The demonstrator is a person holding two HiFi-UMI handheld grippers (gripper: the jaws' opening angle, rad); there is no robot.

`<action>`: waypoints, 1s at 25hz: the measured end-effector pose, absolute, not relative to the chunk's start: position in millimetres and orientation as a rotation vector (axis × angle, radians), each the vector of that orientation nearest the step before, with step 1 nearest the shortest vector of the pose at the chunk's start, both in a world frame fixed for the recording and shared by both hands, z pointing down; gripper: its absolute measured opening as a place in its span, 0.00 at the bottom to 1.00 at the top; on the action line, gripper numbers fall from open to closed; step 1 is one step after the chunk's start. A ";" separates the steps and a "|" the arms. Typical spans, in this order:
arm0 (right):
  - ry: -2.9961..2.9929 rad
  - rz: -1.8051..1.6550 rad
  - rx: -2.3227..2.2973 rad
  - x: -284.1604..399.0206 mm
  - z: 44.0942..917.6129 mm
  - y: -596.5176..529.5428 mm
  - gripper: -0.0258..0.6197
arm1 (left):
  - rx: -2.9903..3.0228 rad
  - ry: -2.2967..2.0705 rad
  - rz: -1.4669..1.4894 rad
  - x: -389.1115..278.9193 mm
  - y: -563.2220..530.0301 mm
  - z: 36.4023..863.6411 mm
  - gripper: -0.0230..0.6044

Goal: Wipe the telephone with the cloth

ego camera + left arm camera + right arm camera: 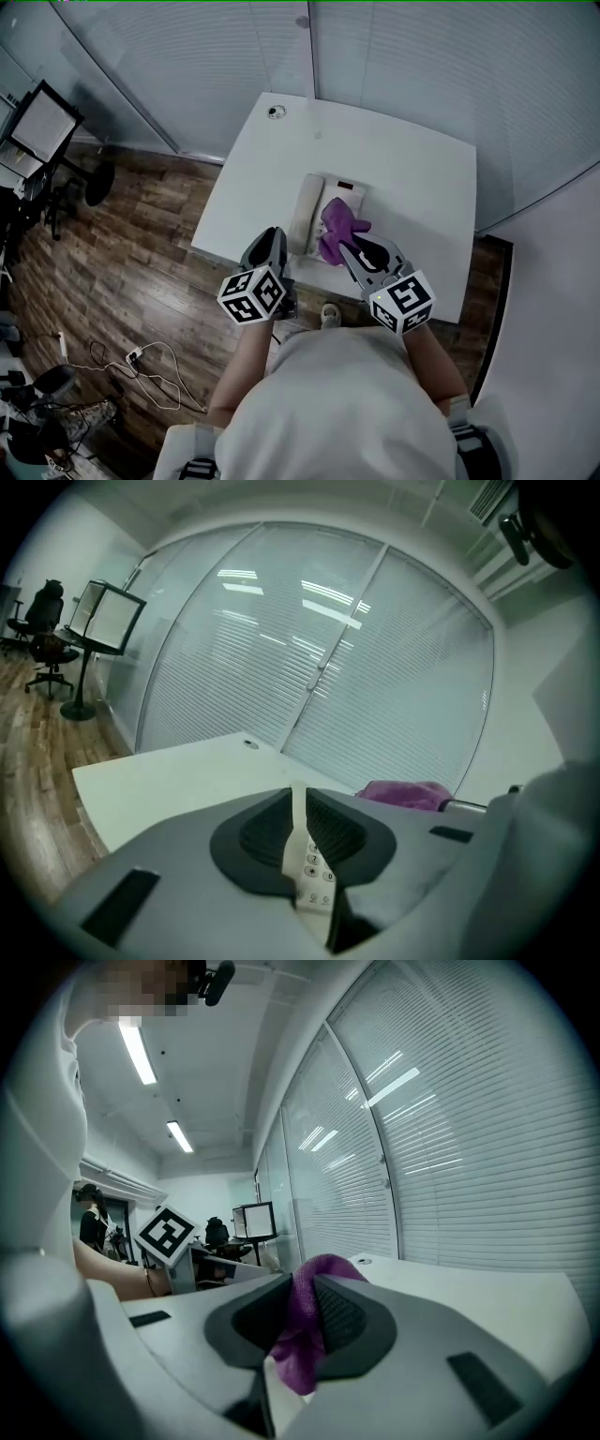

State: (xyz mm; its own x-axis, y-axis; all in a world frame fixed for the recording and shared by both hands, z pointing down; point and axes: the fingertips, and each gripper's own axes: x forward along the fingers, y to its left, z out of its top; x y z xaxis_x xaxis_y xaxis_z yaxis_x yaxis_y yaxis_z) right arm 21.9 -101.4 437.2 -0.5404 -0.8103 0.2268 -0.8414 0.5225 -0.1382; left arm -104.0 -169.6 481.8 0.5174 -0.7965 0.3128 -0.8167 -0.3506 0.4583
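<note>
A white telephone (pixel 312 202) lies at the near middle of the white table (pixel 403 159), its handset along its left side. A purple cloth (pixel 339 223) is draped over the phone's right half. My right gripper (pixel 354 251) comes in from the near side and is shut on that cloth (pixel 302 1354), which bulges out between the pads. My left gripper (pixel 274 236) hovers just left of the handset's near end. Its jaws stand closed to a thin slit with nothing between them (pixel 294 803); the keypad (pixel 317 874) shows through the slit, and the cloth (pixel 408 794) shows to the right.
A round cable port (pixel 274 112) sits at the table's far left corner. Glass walls with blinds (pixel 403 56) close off the far side. To the left on the wood floor are office chairs, a screen on a stand (pixel 42 127) and loose cables (pixel 141 361).
</note>
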 end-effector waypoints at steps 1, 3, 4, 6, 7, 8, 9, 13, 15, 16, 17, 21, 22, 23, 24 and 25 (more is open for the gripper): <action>-2.620 0.354 1.430 22.0 439.0 -101.3 0.17 | 2.191 -1.318 0.045 -105.3 -168.3 481.1 0.13; -2.619 0.367 1.431 26.4 444.6 -106.1 0.17 | 2.191 -1.331 0.056 -103.7 -171.0 484.0 0.11; -2.618 0.374 1.437 28.0 446.8 -107.4 0.17 | 2.193 -1.335 0.067 -103.5 -171.0 485.9 0.10; -2.617 0.385 1.457 25.7 447.0 -102.3 0.17 | 2.199 -1.336 0.092 -108.7 -162.8 487.8 0.09; -2.615 0.388 1.468 22.8 445.5 -97.9 0.17 | 2.202 -1.334 0.104 -112.9 -156.7 488.0 0.08; -2.614 0.390 1.477 20.4 444.0 -94.1 0.17 | 2.204 -1.331 0.114 -116.7 -151.5 488.0 0.07; -2.613 0.393 1.484 19.0 442.7 -91.5 0.17 | 2.205 -1.330 0.124 -119.5 -147.8 488.2 0.07; -2.606 0.412 1.511 15.9 441.2 -79.5 0.17 | 2.226 -1.339 0.166 -129.1 -131.2 488.5 0.07; -2.604 0.415 1.523 11.0 439.7 -67.9 0.17 | 2.242 -1.337 0.188 -135.6 -115.5 486.1 0.07; -2.604 0.413 1.526 8.2 438.3 -61.8 0.17 | 2.251 -1.336 0.201 -138.8 -107.1 484.6 0.07; -2.604 0.409 1.526 5.2 436.6 -55.9 0.17 | 2.257 -1.335 0.213 -142.1 -99.0 483.3 0.07; -2.616 0.399 1.511 -8.8 430.5 -34.5 0.17 | 2.243 -1.326 0.221 -157.2 -70.7 482.5 0.07; -2.620 0.401 1.500 -13.1 430.1 -28.2 0.17 | 2.237 -1.327 0.220 -161.5 -63.5 482.4 0.07; -2.624 0.402 1.485 -17.4 430.3 -21.5 0.17 | 2.233 -1.330 0.220 -165.4 -56.2 482.0 0.07; -2.626 0.403 1.470 -21.2 431.0 -14.6 0.17 | 2.231 -1.333 0.221 -168.6 -49.2 481.3 0.07; -2.627 0.404 1.456 -24.4 432.0 -8.1 0.17 | 2.232 -1.334 0.224 -170.9 -42.6 480.4 0.07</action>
State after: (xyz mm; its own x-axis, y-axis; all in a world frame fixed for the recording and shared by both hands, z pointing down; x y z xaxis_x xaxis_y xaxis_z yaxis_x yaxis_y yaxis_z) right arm -24.4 -8.1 432.0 -0.5335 -0.8157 0.2236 -0.8452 0.5043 -0.1769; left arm -170.9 -42.6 480.4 0.4999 -0.7705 0.3954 -0.8573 -0.3756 0.3520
